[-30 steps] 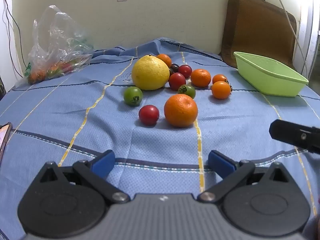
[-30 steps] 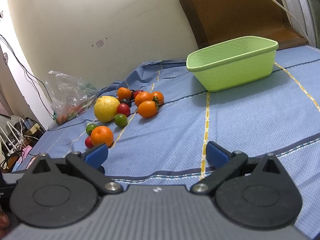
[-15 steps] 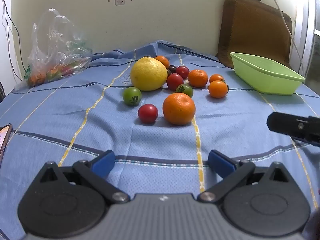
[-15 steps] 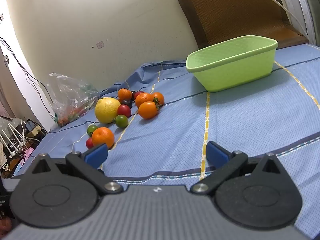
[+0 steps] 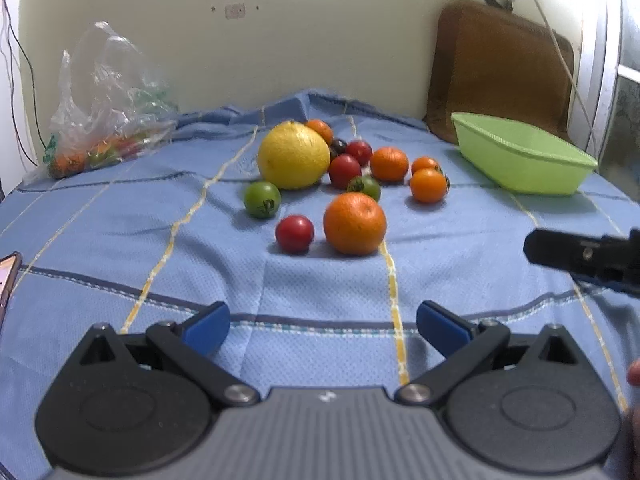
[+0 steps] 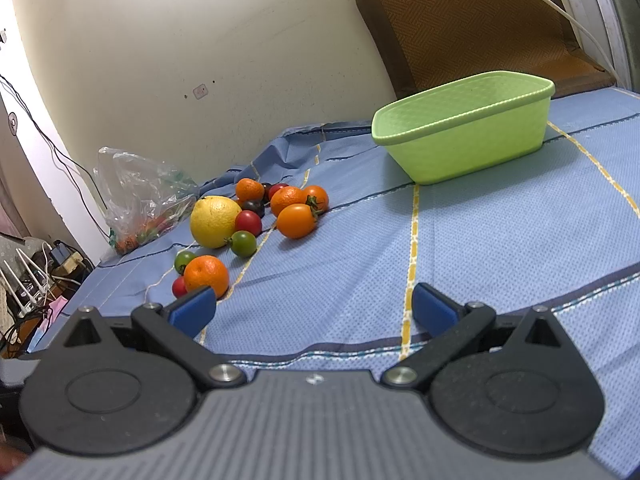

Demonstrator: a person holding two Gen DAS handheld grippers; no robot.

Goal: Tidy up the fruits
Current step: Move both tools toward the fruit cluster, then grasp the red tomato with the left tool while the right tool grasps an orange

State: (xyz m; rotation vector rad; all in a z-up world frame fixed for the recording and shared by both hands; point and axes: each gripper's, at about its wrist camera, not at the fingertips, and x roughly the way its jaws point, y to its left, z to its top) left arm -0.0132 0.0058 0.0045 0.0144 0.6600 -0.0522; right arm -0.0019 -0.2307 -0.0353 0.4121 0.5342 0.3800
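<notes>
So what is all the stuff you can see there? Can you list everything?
big citrus fruit: 1, yellow, back of the fruit pile
mandarins: 3, orange, one at the front, two behind
small tomatoes: about 8; red, green, orange, one dark; scattered through the pile
basket: 1, light green, right of the pile
plastic bag: 1, clear, far left
cloth: 1, blue, striped, under everything
mat: 1, brown, against the wall
left hand-held gripper: open
right hand-held gripper: open

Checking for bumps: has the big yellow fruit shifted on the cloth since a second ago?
No. The big yellow fruit still touches the same red tomato, beside the same yellow stripe.
</notes>
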